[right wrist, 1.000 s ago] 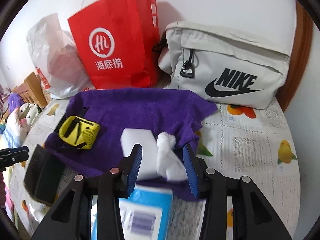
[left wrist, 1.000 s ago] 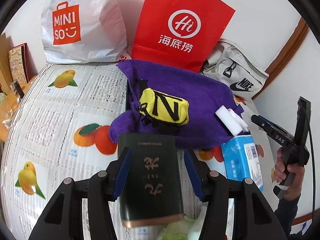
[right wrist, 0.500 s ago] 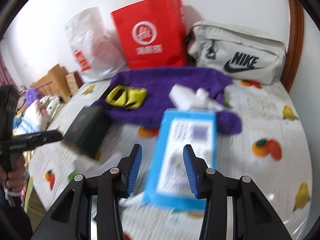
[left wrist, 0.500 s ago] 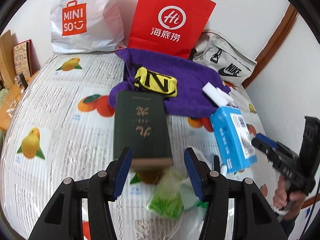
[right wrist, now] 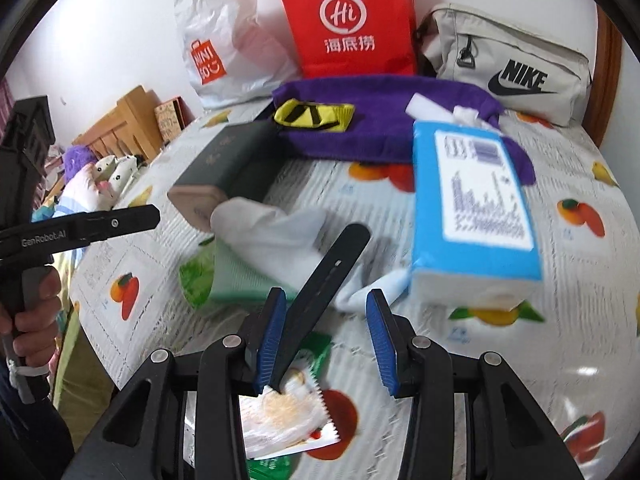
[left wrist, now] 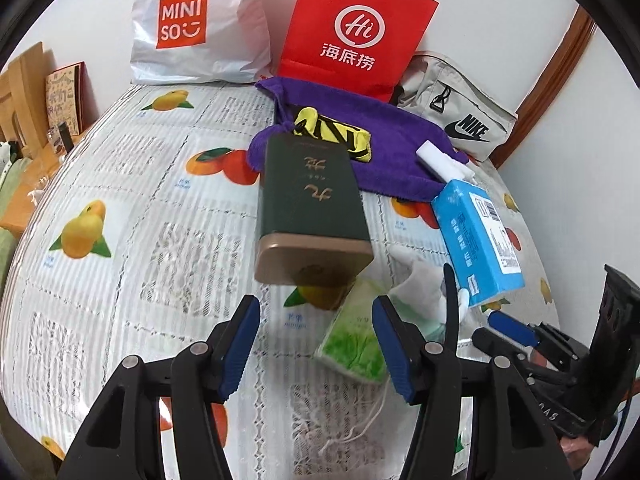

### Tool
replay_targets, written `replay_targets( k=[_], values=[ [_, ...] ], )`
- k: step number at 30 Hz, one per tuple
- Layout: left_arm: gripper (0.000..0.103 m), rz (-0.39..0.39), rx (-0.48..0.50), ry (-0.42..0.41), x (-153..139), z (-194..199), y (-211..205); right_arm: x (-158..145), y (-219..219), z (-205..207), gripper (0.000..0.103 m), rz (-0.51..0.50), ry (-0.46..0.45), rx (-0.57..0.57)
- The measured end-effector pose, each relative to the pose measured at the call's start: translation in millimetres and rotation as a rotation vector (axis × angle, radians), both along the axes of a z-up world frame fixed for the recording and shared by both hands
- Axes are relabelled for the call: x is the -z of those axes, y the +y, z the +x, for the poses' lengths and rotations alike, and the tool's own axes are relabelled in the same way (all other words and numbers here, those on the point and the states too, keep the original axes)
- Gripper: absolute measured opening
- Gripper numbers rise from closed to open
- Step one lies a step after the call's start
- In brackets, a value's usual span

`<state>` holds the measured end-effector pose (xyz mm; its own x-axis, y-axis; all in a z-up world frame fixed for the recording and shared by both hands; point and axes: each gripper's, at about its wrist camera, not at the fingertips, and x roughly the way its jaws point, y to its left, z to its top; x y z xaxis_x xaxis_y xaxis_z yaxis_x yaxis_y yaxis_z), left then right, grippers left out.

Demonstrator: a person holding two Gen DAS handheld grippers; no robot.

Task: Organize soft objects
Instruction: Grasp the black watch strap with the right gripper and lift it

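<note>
My right claw (right wrist: 326,336) – parted, empty – has the white sock (right wrist: 276,236) just ahead, lengthwise leftward; left claw (left wrist: 316,344) opening, empty

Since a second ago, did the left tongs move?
Yes. The left tongs backed away from the purple towel, nearer the green packet.

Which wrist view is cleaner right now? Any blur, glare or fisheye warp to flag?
Left wrist view is sharper: text on the dark green box and blue tissue pack is crisp, though the fruit-print tablecloth bulges from fisheye. Right wrist view has motion blur: the tissue pack print smears, the black strap is soft, and a small glare spot sits on the tablecloth.
</note>
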<state>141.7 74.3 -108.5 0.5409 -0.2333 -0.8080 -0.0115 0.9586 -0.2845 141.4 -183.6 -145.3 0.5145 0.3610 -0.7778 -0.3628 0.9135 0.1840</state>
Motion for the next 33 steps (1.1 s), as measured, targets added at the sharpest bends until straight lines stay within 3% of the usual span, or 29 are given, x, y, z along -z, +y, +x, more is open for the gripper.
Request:
replay_targets(
  k=[15, 17, 27, 33],
  values=[
    [0.056, -0.049, 0.028, 0.009, 16.7, -8.4, 12.5, 37.0, 36.9, 5.6, 0.043, -0.067, 0.073, 0.1],
    [0.057, -0.048, 0.034, 0.009, 18.1, -8.2, 12.4, 34.7, 34.9, 4.8, 0.027, -0.075, 0.054, 0.106],
    [0.059, -0.027, 0.082, 0.016, 26.8, -4.9, -10.3, 17.2, 7.1, -6.4, 0.018, -0.043, 0.007, 0.103],
    [0.059, 0.026, 0.147, 0.002, 29.7, -5.3, -33.1, 13.1, -11.2, -15.8, 0.007, 0.021, 0.004, 0.083]
  ],
)
